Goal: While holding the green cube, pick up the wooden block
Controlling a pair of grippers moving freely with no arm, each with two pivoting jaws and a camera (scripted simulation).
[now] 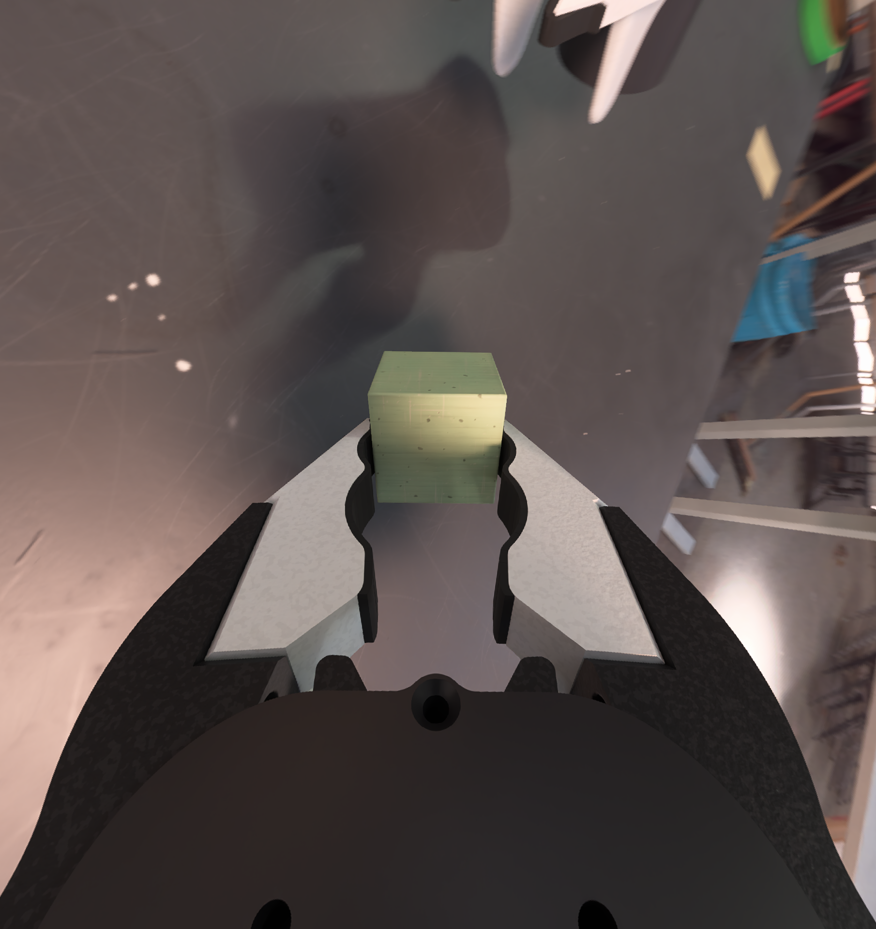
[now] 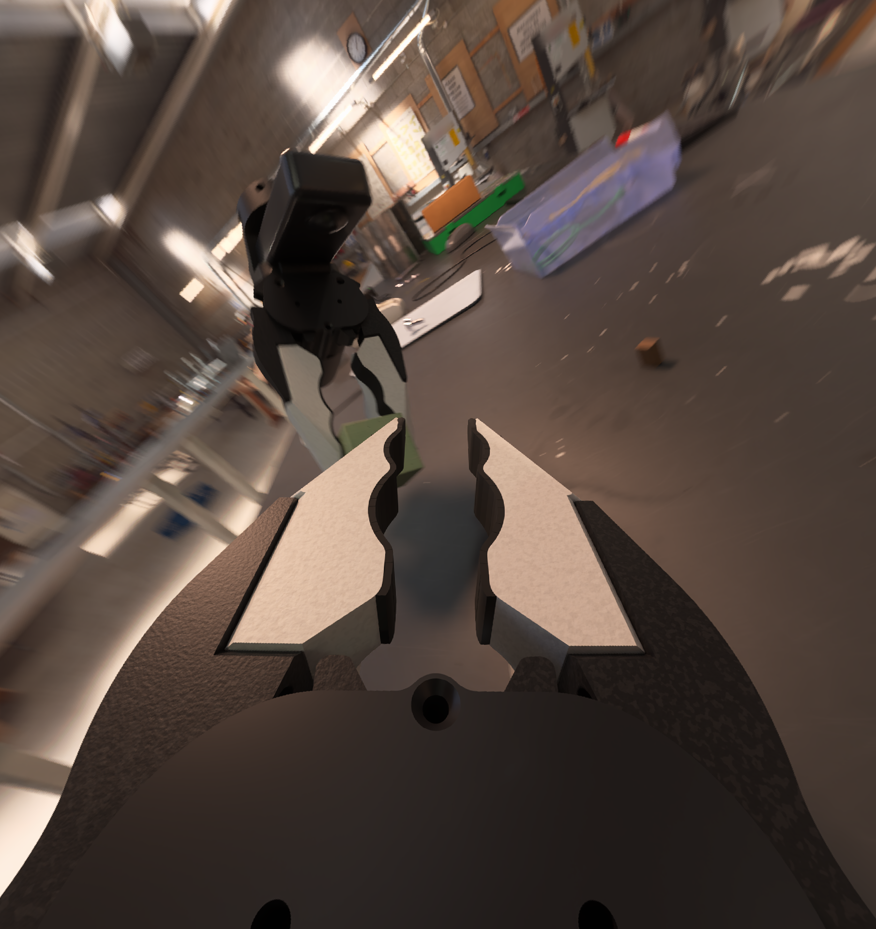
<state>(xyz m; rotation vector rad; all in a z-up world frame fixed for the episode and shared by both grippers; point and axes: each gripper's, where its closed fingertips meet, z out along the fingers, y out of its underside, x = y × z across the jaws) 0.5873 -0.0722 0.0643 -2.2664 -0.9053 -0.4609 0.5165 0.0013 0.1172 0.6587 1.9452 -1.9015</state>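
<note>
Nearest the left wrist camera, the left gripper (image 1: pixel 436 442) is clamping one green cube (image 1: pixel 437 432) between its two fingertips, the cube sitting at the very tips, above the grey table (image 1: pixel 124 251). Two grippers are showing in all. In its own view the right gripper (image 2: pixel 436 427) is holding nothing, jaws parted with bare table between them. One wooden block (image 2: pixel 649 351) is lying on the table, well apart from those jaws, ahead and to their right. Wall boards and labels are appearing in the background; writing too blurred to read.
</note>
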